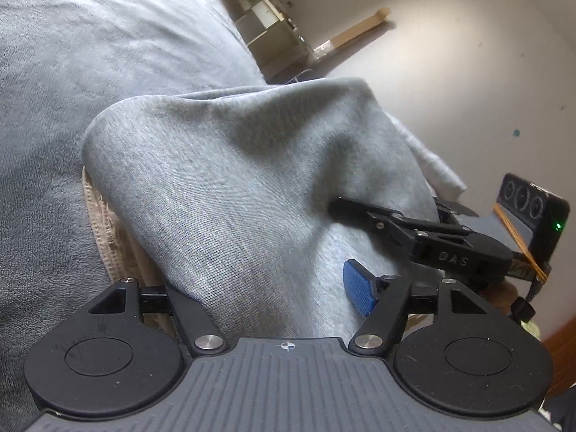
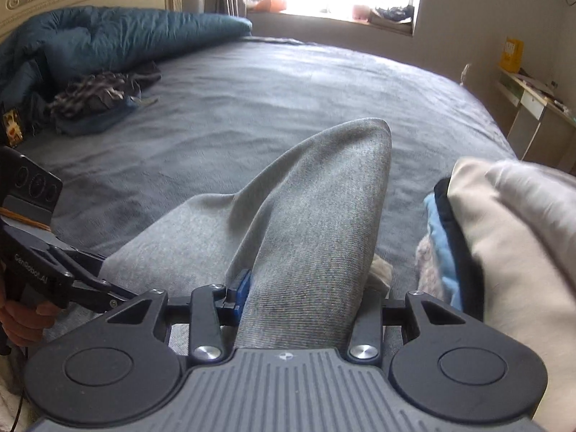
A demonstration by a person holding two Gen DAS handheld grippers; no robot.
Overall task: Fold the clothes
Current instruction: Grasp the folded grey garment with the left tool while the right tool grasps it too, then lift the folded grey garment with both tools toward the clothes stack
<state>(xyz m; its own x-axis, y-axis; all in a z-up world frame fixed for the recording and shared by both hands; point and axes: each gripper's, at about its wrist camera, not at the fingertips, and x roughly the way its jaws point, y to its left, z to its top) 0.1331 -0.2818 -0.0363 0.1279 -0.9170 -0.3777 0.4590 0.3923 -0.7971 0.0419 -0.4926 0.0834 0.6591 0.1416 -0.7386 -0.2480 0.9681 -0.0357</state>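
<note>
Our left claw (image 1: pixel 273 288) and right claw (image 2: pixel 306 288) each clamped on the soft grey knit garment (image 2: pixel 306 198), fabric tented above the grey-blanketed bed (image 2: pixel 252 90), folded pile (image 2: pixel 504 234) just beside

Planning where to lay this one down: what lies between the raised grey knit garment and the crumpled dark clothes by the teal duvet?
In the right wrist view, only bare grey bedspread separates the grey knit garment from the crumpled dark clothes.
</note>
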